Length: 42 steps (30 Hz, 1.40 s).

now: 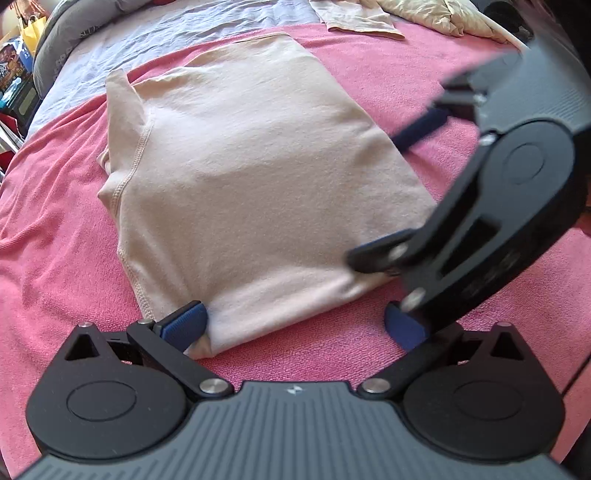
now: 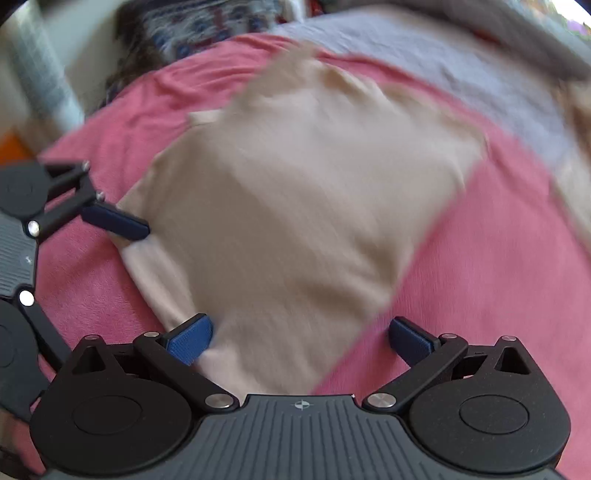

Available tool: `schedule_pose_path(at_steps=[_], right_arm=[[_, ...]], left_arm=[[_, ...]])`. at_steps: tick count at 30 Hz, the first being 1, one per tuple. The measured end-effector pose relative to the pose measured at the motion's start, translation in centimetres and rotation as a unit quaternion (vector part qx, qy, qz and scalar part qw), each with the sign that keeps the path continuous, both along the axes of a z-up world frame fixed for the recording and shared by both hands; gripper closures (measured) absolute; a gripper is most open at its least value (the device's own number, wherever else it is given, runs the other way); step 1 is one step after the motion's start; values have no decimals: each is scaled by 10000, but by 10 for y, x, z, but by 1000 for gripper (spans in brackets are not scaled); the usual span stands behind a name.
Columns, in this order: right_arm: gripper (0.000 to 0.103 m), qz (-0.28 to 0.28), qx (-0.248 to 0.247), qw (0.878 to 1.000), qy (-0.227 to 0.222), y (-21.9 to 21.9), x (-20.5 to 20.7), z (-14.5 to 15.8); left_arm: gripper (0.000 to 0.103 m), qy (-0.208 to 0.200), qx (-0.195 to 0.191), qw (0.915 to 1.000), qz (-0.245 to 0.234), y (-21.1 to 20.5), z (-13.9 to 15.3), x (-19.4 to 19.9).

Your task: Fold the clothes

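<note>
Left wrist view: both claws open at the near edge of a folded beige shirt.

Left claw [image 1: 295, 326] is spread wide, gripping nothing, one pad touching the near left corner of the shirt [image 1: 258, 177], which lies straight ahead on the pink blanket [image 1: 55, 258], long axis running away. Right claw [image 2: 299, 338], also wide and empty, straddles the near right corner. More clothes [image 1: 406, 14] lie beyond, cut off; the right wrist view is blurred.

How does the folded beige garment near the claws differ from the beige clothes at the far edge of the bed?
The folded beige garment lies smooth in a neat rectangle; the far beige clothes are crumpled and unfolded. The folded one lies wholly on the pink blanket, between both open claws; the far ones are untouched. Both look similarly pale beige.
</note>
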State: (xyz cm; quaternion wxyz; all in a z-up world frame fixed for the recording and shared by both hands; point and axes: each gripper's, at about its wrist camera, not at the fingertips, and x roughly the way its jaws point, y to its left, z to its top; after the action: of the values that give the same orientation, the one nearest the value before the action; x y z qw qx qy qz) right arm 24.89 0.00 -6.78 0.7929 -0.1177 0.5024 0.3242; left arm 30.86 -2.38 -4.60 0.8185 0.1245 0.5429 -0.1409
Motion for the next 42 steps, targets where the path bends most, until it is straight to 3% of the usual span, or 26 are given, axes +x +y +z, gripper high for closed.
schedule_pose_path(at_steps=[3,8,16,21,23,25,28,30,33,38,42], right_arm=[[0,227,-41,9995,-205,-3,-8,-2],[0,185,-190,9996,-122,3,-6,3],[0,-237,-535,9983,79,-16,-27,8],[0,-692,-573,9959,64,-36,-61,14],[0,-910,-519,9942,250,-43,-70,10],[0,-1074,-499,9924,350,-47,-78,6],[0,-1148,-557,9916,223,-46,-86,0],[0,-1164,-609,9912,180,-43,-85,-1],[0,-1245,-594,9903,172,-42,-85,-2],[0,-1308,-510,9901,12,-45,-91,-3],[0,-1357,-492,9895,-59,-45,-94,-3]], left_arm=[[0,0,15,10000,1,0,1,1],[0,-3,41,10000,3,-1,3,1],[0,-298,-80,9995,-40,14,20,-30],[0,-433,-400,9960,666,30,27,-30],[0,-286,-571,9927,1025,37,26,-22],[0,-56,-752,9872,1403,44,22,-11],[0,324,-1067,9722,2058,57,11,0],[0,336,-1147,9665,2272,61,7,3],[0,301,-912,9691,2271,53,3,5],[0,185,-122,9796,2000,25,-6,3],[0,253,-109,9775,2092,23,-6,8]])
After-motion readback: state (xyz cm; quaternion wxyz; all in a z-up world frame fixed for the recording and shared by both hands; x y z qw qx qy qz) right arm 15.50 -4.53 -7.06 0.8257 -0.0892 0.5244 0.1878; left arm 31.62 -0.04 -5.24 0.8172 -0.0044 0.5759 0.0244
